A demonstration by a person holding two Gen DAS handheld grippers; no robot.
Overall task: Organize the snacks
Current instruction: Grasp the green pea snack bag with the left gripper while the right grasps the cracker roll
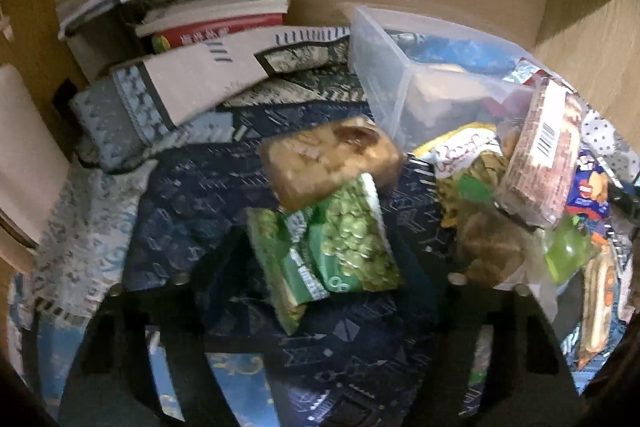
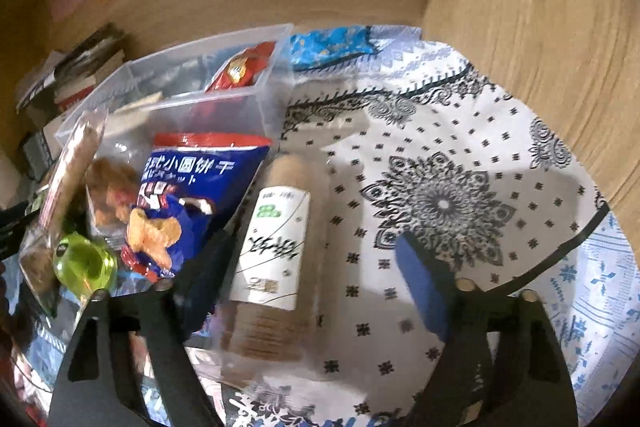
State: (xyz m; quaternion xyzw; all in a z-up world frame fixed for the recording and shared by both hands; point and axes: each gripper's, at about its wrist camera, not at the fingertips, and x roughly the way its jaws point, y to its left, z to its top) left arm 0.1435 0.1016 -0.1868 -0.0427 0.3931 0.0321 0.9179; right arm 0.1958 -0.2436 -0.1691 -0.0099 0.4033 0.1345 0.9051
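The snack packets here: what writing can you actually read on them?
"式小圆饼干": on the blue biscuit bag; its first character is cut off.
Brush-style characters on the white-labelled biscuit roll: too blurred to read.
White lettering on the green pea packets: too blurred.
Barcode on the brown wafer pack: digits too small.

We hold the left gripper point(image 1: 320, 267) low above the pea packs point(image 1: 340, 243), its jaws spread wide to either side of them, seemingly not touching. Our right gripper point(image 2: 316, 267) is likewise agape, one finger point(image 2: 208, 267) left of the biscuit tube point(image 2: 276, 247), the other, blue-padded, clear to its right.
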